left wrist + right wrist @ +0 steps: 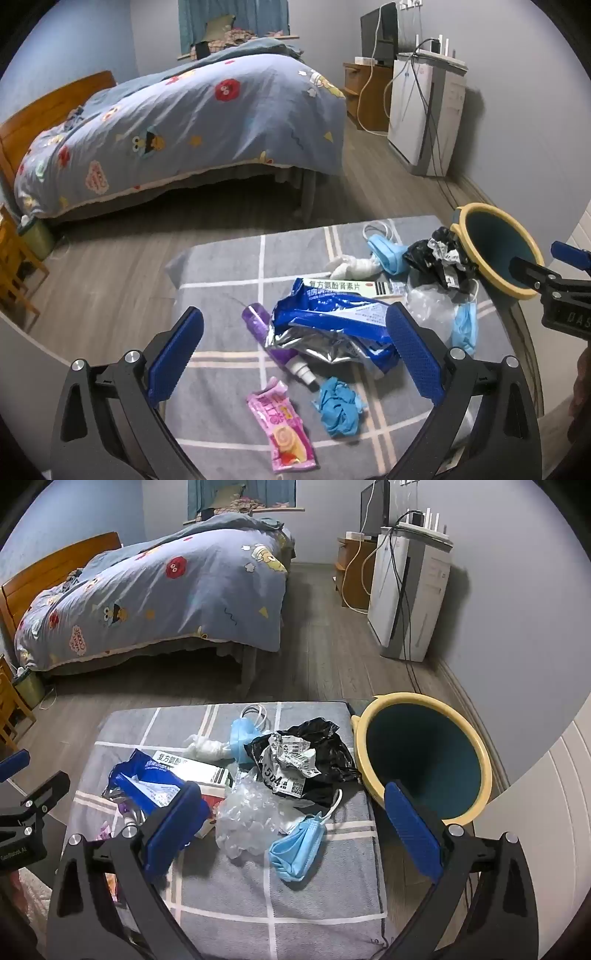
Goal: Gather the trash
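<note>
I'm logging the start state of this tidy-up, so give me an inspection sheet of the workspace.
Surface: grey checked cushion, littered.
Job's things: blue foil bag, pink wrapper, purple spray bottle, blue glove, two face masks, black bag, clear plastic, medicine box, white wad; bin beside the cushion, looks empty.
Clutter: nothing seen.
Grippers: left gripper and right gripper open, holding nothing.
Cables: draped over white appliance.
Surroundings: bed, wooden floor.

trash pile (258, 775) on cushion (314, 904); bin (424, 760) right of it; bed (155, 602) behind.
</note>
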